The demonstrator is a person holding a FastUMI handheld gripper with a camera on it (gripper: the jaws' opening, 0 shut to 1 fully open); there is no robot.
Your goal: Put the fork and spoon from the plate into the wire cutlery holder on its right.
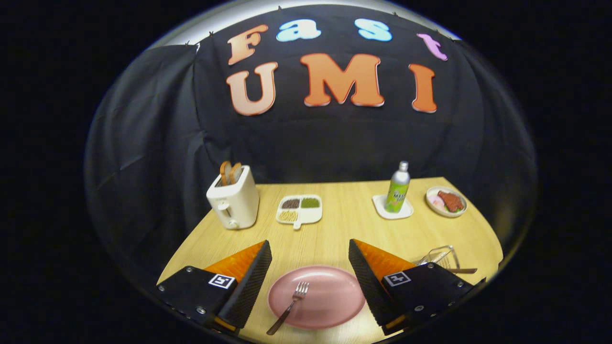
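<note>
A pink plate (330,296) lies on the wooden table between my two fingers. A metal fork (290,306) rests on its left part, tines pointing away, handle hanging over the near rim. The wire cutlery holder (440,257) stands to the right of the plate, partly hidden behind my right finger. A utensil handle (463,271) sticks out of it to the right; I cannot tell if it is the spoon. My gripper (310,255) hovers above the plate, wide open and empty.
At the back of the table stand a white toaster (234,200) with bread, a divided tray (300,209) of grains, a green bottle (398,191) on a white coaster, and a bowl (446,201) with meat. The table's right edge runs close behind the holder.
</note>
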